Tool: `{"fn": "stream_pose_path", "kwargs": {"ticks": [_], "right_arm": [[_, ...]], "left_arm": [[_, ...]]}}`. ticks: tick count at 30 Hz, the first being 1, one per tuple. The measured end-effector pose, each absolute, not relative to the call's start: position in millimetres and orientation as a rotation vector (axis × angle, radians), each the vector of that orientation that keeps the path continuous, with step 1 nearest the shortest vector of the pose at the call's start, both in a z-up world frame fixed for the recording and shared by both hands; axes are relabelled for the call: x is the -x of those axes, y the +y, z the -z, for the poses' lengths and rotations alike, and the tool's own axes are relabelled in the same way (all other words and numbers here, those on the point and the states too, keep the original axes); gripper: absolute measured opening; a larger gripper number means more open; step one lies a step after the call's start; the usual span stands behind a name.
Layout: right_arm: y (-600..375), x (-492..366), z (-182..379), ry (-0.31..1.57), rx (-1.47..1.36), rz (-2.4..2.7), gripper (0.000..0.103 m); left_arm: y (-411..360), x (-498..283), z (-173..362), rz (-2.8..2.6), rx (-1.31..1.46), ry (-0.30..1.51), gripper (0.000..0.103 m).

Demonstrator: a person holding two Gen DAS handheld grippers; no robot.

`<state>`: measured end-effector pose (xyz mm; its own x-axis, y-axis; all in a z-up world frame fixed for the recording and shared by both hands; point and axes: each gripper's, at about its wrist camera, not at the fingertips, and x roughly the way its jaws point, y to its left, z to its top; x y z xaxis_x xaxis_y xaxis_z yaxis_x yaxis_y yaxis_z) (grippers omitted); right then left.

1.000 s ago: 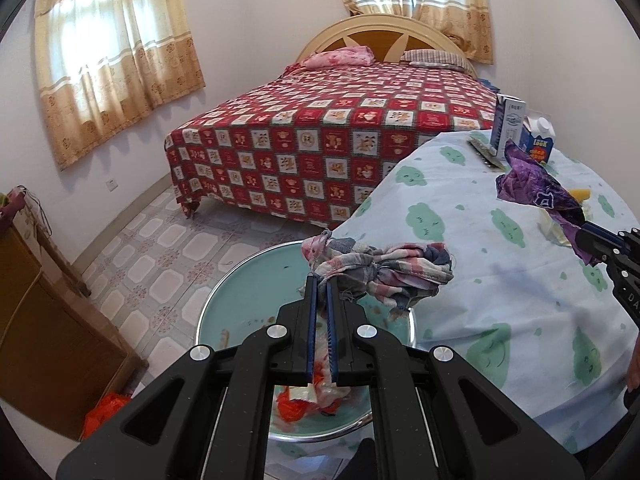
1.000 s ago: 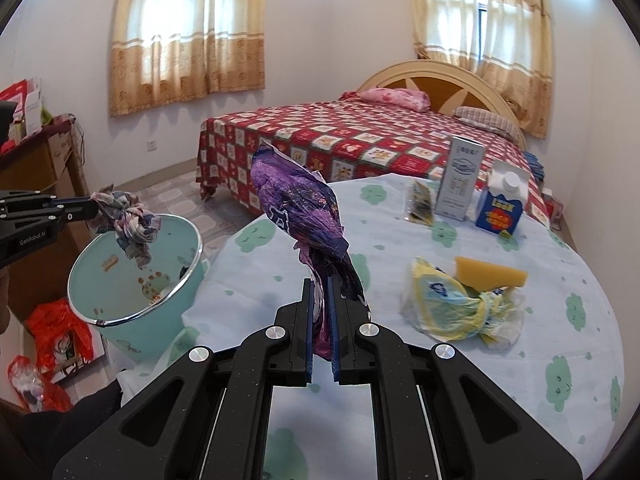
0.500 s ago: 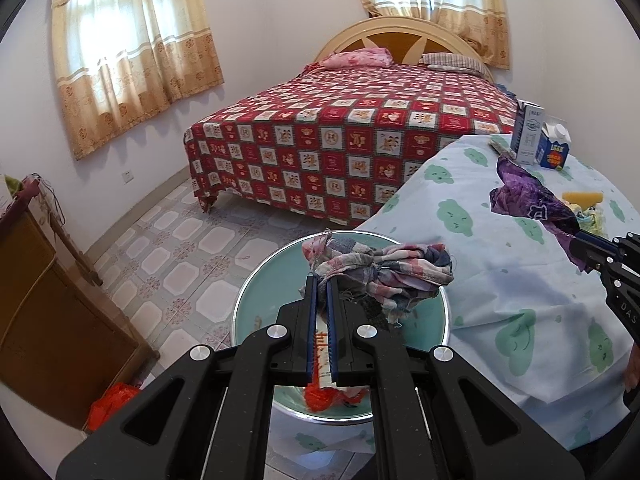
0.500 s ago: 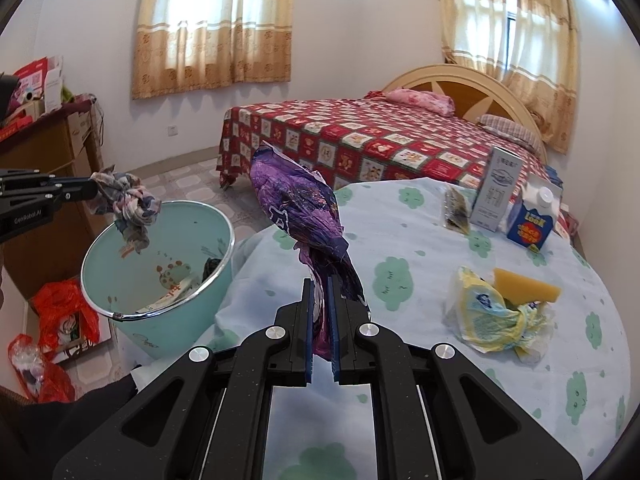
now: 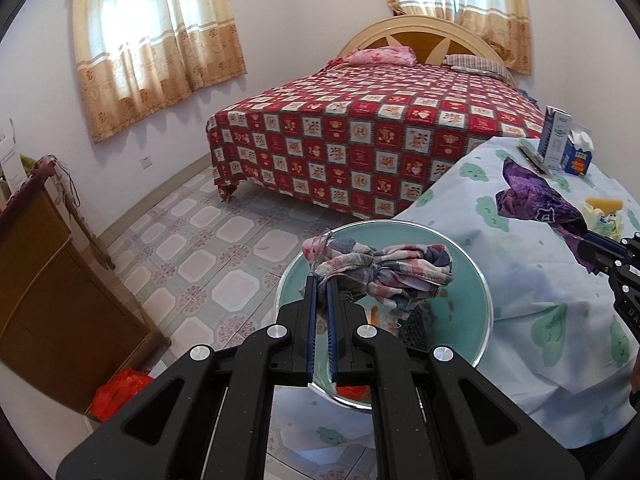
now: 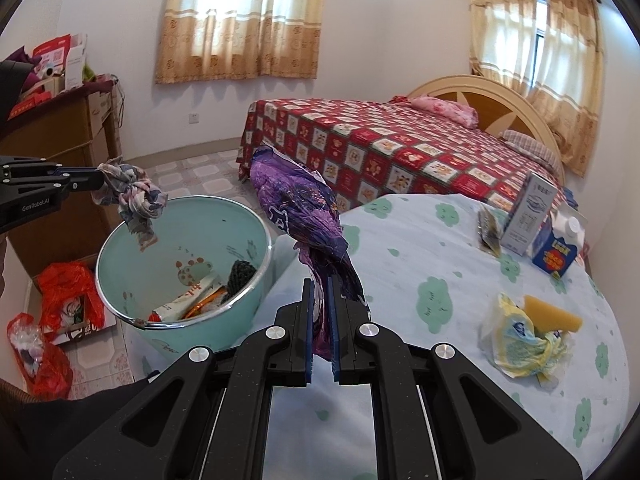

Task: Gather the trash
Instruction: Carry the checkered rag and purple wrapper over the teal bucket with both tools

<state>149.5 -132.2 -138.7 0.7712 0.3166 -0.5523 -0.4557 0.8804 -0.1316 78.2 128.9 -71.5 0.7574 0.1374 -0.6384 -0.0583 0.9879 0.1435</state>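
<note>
My left gripper point(image 5: 320, 284) is shut on a crumpled plaid rag point(image 5: 384, 270), which hangs over the mouth of a mint-green bin point(image 5: 478, 280). From the right wrist view that rag point(image 6: 134, 196) dangles above the bin point(image 6: 132, 320), which holds wrappers and a dark object. My right gripper point(image 6: 320, 282) is shut on a crinkled purple wrapper point(image 6: 298, 204), held above the table's left edge beside the bin. In the left wrist view the purple wrapper point(image 5: 536, 194) shows at the right, with the right gripper point(image 5: 588, 240) behind it.
A round table with a cloud-print cloth point(image 6: 440, 280) carries a yellow bag with a sponge point(image 6: 524, 328), a grey carton point(image 6: 528, 210), a blue carton point(image 6: 560, 248) and a flat packet point(image 6: 488, 228). A red-quilted bed point(image 6: 400, 148) stands behind. A wooden cabinet point(image 6: 56, 148) and red bags point(image 6: 68, 292) are at left.
Both grippers have shifted toward the bin. The rag now hangs over the bin's middle, and the purple wrapper has come nearer the bin. Both grips are unchanged.
</note>
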Motion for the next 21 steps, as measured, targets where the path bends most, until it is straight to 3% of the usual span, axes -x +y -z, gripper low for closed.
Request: {"fn": "stream_pose_path", "kwargs": {"ticks": [21], "right_arm": [[-102.6, -150.4, 137.7, 0.544, 0.327, -0.472, 0.007]], "left_arm": [[154.0, -74.1, 71.4, -0.176, -0.104, 0.690, 0.005]]}}
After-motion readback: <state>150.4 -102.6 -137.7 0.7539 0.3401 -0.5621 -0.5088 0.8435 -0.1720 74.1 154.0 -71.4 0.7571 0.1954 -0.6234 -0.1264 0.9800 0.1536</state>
